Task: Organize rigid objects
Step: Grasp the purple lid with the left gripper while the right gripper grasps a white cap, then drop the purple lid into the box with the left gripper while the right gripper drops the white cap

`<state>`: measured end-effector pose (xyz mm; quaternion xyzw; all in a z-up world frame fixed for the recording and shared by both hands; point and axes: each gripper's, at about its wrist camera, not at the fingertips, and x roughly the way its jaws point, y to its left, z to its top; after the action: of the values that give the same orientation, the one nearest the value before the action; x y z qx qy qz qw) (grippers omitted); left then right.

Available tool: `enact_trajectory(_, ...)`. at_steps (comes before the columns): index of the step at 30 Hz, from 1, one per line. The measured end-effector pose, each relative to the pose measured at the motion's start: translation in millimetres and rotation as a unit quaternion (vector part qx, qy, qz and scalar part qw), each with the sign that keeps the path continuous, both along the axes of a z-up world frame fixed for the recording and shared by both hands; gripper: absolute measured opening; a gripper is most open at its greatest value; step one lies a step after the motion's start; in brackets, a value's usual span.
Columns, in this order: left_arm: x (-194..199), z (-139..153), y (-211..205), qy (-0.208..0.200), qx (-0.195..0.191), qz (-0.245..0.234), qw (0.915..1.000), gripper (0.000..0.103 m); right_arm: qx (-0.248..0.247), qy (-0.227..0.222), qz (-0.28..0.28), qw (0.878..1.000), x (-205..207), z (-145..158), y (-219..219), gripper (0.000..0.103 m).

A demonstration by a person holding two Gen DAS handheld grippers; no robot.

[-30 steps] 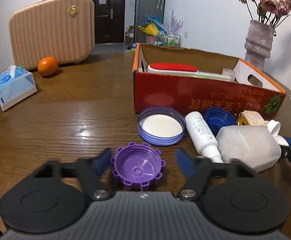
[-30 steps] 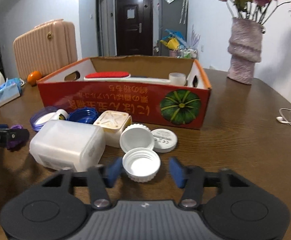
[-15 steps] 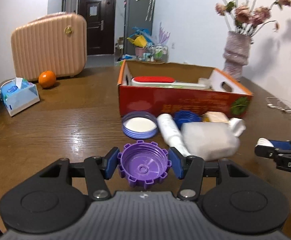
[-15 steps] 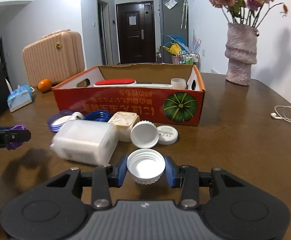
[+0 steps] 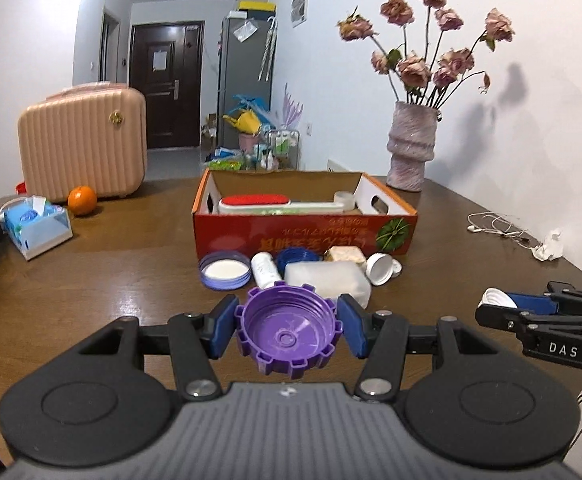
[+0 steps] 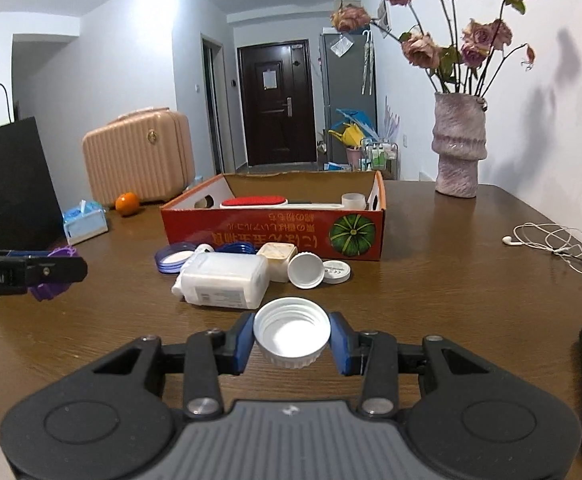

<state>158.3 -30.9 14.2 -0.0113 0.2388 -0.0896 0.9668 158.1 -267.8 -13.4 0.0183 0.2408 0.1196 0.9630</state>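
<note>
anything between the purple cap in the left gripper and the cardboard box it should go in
At table level, yes: the translucent white container, a white tube and loose lids lie in a row before the cardboard box. The purple cap is held above the table, and the box's open top looks unobstructed.

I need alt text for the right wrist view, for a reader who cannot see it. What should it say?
The right tongs are shut on a white cap, open side up, above a brown wooden table. Beyond it lie a white plastic bottle and several lids in front of an open red cardboard box. The left tongs enter from the left holding a purple cap.
</note>
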Motion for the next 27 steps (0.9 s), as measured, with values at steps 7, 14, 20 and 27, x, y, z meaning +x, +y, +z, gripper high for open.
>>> enact_trajectory(7, 50, 18, -2, 0.014, -0.059, -0.050, 0.9969, 0.055, 0.010, -0.021, -0.001, 1.000, 12, 11, -8, 0.039)
enact_trajectory(14, 199, 51, -21, 0.036, -0.056, -0.065, 0.9957, 0.055, 0.021, -0.022, 0.051, 0.998, 116, 50, -11, 0.039)
enact_trajectory(20, 373, 39, -43, 0.114, -0.060, -0.040, 0.9908, 0.055, 0.027, 0.066, 0.072, 0.995, 293, 62, 2, 0.039)
enact_trajectory(27, 493, -23, -67, 0.192, -0.043, -0.032, 0.9798, 0.056, -0.065, 0.138, 0.054, 0.987, 431, 22, 35, 0.039)
